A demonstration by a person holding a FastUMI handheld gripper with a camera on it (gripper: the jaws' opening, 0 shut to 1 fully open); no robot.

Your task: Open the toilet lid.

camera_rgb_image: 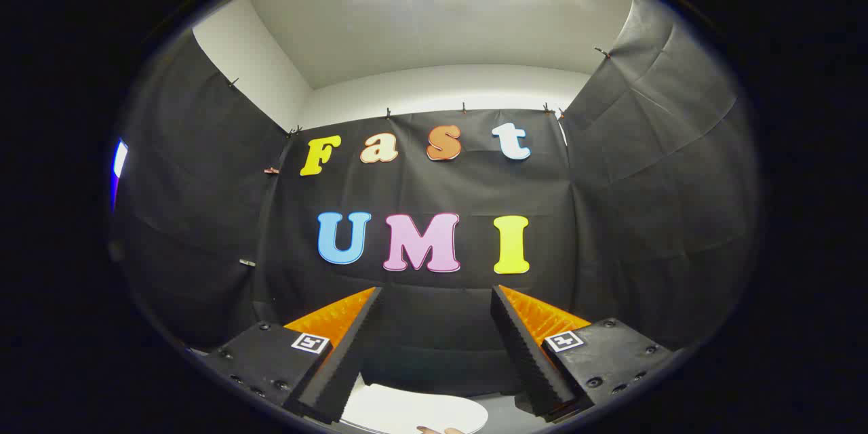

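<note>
White toilet lid (413,410) low between the level, wide-spread gripper (434,298) fingers.

The hand-held gripper (434,346) holds its two fingers wide apart with nothing between them; their inner faces (519,346) are ribbed and matt, like hard rubber or foam, and the bodies behind look like matt plastic with small screw heads. Below and between the fingers, the toilet lid (407,410) is smooth and plastic-like, with a mild sheen. The far wall cloth (420,183) is matt fabric with creases. The ceiling (441,34) is smooth and painted-looking.
</note>
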